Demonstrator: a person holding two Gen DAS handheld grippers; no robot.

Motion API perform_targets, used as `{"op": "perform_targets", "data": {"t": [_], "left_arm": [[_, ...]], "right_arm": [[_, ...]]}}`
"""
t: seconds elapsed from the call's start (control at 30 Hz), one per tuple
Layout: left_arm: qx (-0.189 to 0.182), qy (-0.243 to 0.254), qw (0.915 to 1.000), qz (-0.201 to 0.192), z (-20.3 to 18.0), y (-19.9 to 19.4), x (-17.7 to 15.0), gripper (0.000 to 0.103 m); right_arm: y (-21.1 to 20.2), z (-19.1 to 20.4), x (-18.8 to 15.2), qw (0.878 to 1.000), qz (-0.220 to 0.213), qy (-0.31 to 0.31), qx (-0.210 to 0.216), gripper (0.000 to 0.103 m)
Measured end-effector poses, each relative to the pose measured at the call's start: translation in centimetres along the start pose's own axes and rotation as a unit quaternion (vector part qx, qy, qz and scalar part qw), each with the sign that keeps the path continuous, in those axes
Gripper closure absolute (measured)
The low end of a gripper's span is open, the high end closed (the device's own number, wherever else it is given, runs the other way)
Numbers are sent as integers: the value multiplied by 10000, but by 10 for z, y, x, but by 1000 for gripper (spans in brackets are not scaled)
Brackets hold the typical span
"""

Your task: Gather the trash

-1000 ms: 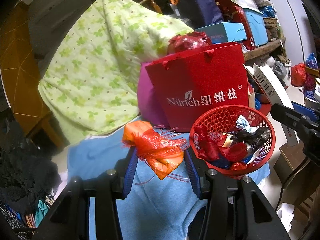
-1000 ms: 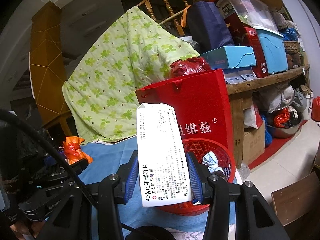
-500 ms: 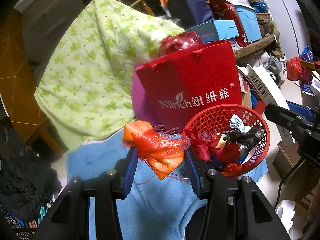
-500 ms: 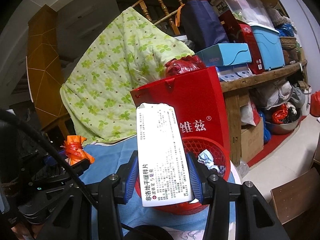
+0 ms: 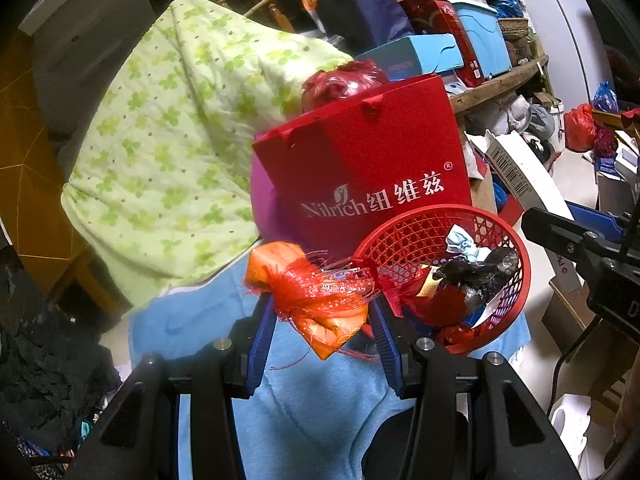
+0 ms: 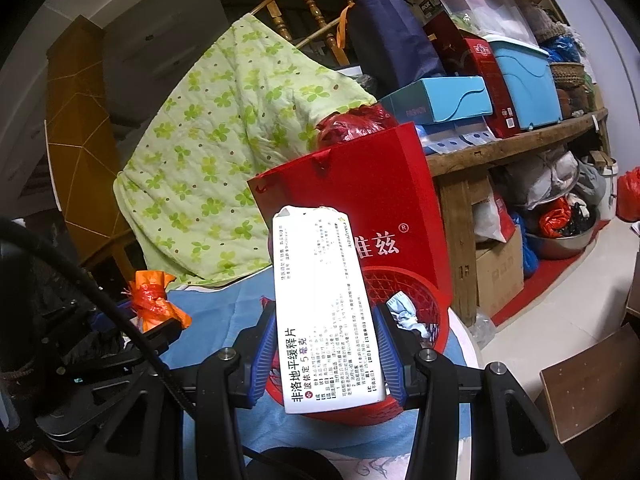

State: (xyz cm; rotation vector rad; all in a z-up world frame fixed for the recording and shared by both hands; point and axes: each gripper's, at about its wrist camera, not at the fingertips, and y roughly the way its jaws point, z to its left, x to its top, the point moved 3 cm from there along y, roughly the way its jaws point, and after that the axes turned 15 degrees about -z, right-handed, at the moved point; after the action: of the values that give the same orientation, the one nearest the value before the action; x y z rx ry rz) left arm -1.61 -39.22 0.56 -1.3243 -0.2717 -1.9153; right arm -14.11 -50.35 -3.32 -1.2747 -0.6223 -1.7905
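Note:
My left gripper point(image 5: 322, 316) is shut on a crumpled orange wrapper with red mesh point(image 5: 316, 300) and holds it above the blue cloth, just left of the red mesh basket point(image 5: 408, 232). The basket holds several pieces of trash. My right gripper point(image 6: 326, 344) is shut on a white medicine box point(image 6: 324, 312) printed with black text, held upright in front of the red basket point(image 6: 416, 284). The left gripper with its orange wrapper point(image 6: 154, 300) shows at the left of the right wrist view. The white box point(image 5: 520, 172) shows at the right of the left wrist view.
A red paper gift bag point(image 5: 372, 176) stands right behind the basket. A green floral quilt point(image 5: 172, 152) hangs at the back left. A blue cloth point(image 5: 304, 396) covers the surface. A wooden shelf point(image 6: 516, 144) with boxes and bins stands at the right.
My left gripper has shifted a little to the right towards the basket with the wrapper. My right gripper with the box has moved slightly; the scene slid left in its view.

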Motion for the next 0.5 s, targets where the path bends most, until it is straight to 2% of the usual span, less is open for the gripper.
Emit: {"op": "perform_targets", "data": {"t": [0.5], "left_arm": [[-152, 94, 9998, 59, -18, 8, 0, 53]], "right_arm": [[3, -22, -7, 9998, 74, 99, -165, 54]]}}
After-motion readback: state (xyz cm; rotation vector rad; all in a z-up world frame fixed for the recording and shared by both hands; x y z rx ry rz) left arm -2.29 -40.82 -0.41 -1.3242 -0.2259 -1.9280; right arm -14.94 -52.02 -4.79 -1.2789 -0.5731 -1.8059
